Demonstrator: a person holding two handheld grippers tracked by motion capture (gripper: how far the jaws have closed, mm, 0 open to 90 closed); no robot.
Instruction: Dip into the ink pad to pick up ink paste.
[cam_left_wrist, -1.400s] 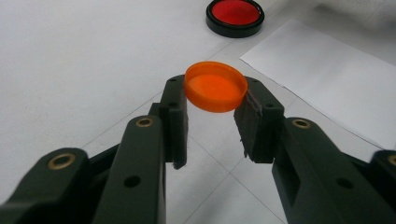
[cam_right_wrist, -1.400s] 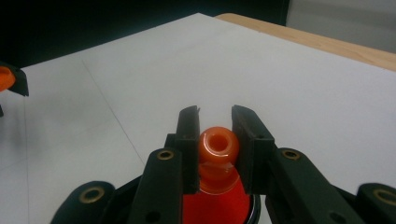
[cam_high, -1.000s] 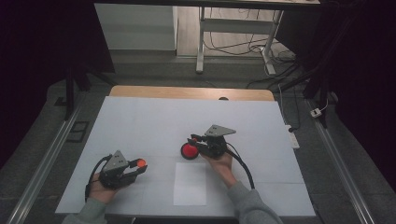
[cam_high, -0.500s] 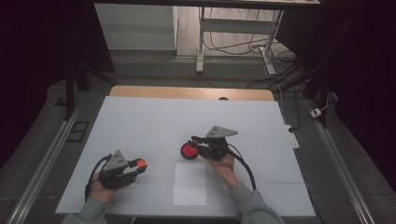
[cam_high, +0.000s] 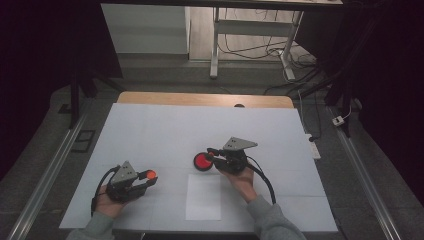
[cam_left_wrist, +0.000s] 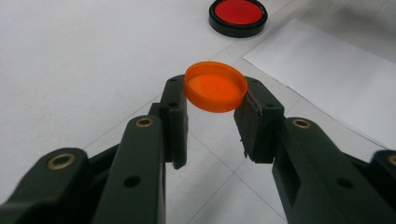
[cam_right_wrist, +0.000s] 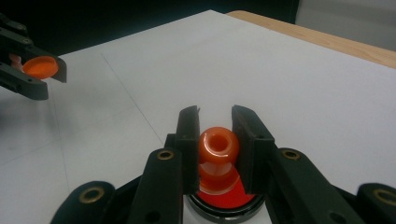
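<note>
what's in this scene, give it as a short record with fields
left gripper: shut on orange cap, held above the table
right gripper: shut on orange bottle neck, over the red disc
red disc: black-rimmed, on the white table cover
paper sheet: flat, near the front edge between the hands

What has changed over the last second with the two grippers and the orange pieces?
Hardly anything. The left gripper with its orange cap has edged slightly toward the person. The right gripper still holds the small orange bottle over the red dish, which hasn't moved.
</note>
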